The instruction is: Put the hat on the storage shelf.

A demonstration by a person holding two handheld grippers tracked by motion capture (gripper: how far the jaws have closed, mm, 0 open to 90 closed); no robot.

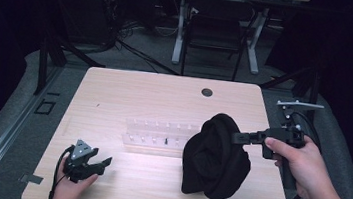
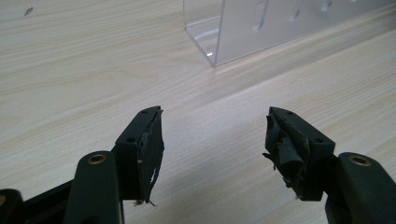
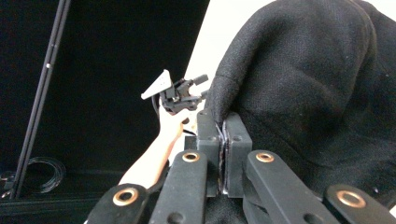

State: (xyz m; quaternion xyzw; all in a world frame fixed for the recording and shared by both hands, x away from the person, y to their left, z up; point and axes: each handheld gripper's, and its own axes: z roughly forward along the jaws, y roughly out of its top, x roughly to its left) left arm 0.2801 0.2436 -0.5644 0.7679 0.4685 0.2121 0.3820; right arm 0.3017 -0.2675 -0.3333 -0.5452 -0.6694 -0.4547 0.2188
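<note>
I have the right gripper (image 1: 238, 137) pinching the edge of a black knit beanie (image 1: 215, 157), its jaws pressed together on a fold of the fabric, as the right gripper view shows close up. The beanie (image 3: 317, 88) hangs from that pinch over the right half of the table (image 1: 130, 87), its lower bulk slumped on the wood or just above it; I cannot tell which. The left gripper (image 1: 91, 161) rests low at the near left corner, its jaws spread wide with nothing between them and bare wood under them in its own view (image 2: 215, 149).

To do this well, I judge the grip should stay firm on the doubled rim, since a soft knit slides out of a thin pinch easily. I would move the hat slowly so its hanging weight does not swing into the clear acrylic rack (image 1: 155, 136) just to its left. If the hat needs spreading or folding, the left gripper should come in and take the opposite edge.

The beanie is matte, finely ribbed and floppy, bunched into rounded folds. The rack (image 2: 243, 28) is glossy and hard-edged, with small pegs. The table is pale wood-grain laminate. The left gripper's pads (image 2: 152, 154) are frayed black tape.
</note>
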